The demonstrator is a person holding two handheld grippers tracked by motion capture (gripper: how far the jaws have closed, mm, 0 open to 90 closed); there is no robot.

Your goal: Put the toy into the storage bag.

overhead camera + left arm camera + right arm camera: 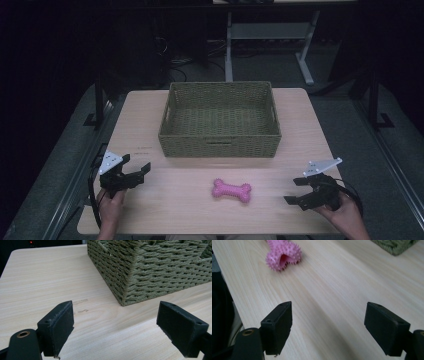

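Meanwhile, both grippers are waiting wide open: the left gripper [134,170] near the surface's [150,120] left edge, the right gripper [299,191] by its right edge. Lying near the front edge, before the woven basket [220,145], the pink bone toy [231,190] is best pinched across its narrow middle.

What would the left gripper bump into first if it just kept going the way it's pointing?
Most likely the woven basket. The left gripper, its jaws open with nothing between them, faces the basket's near corner across bare table. It looks angled slightly downward, so it might graze the tabletop first.
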